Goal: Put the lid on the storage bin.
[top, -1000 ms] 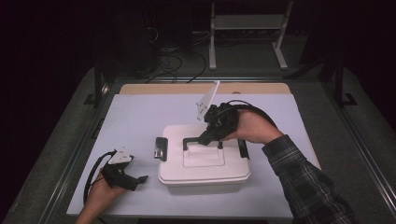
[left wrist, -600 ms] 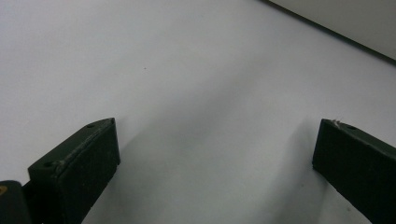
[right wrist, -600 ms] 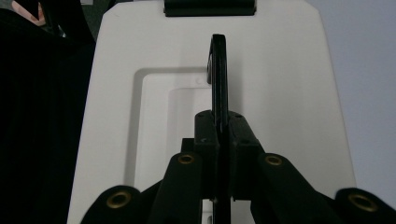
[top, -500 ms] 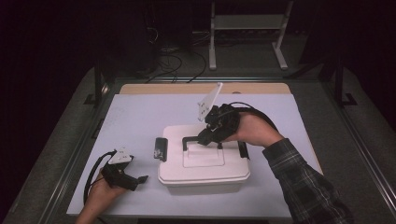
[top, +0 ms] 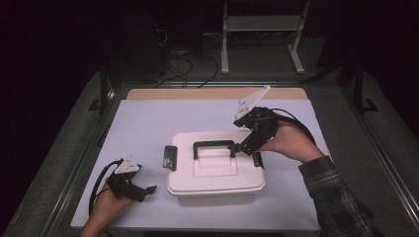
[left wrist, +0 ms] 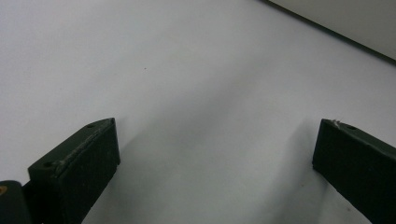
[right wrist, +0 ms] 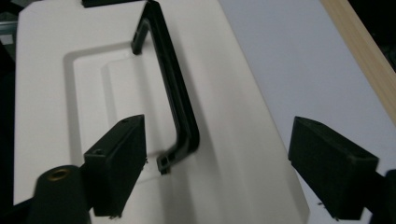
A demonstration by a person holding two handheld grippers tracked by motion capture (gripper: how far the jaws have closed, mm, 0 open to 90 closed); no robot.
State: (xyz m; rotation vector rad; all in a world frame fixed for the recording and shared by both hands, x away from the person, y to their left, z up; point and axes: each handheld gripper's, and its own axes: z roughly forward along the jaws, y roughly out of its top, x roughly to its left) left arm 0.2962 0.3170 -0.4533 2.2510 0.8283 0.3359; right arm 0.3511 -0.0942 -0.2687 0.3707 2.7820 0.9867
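Note:
A white lidded box point(top: 215, 177) sits mid-table, its black handle point(top: 213, 144) raised off the lid. A black latch point(top: 170, 158) on its left end is flipped outward. My right gripper point(top: 242, 147) hovers at the handle's right end; in the right gripper view it point(right wrist: 219, 135) is open, with the handle point(right wrist: 173, 88) running between its jaws over the lid point(right wrist: 51, 107), untouched. My left gripper point(top: 148, 189) rests low on the table left of the box. In the left gripper view it point(left wrist: 219, 130) is open over bare tabletop point(left wrist: 187, 70), the box wall point(left wrist: 355, 23) at top right.
The white table point(top: 148, 123) has a wooden strip point(top: 197, 94) along its far edge. Metal rails point(top: 101, 133) border the sides. A white stand point(top: 259, 29) and cables point(top: 183, 64) lie on the dark floor beyond. A black latch point(top: 257, 159) sits on the box's right end.
My right gripper has slid rightward along the handle to its right end. The left gripper and the box have stayed put.

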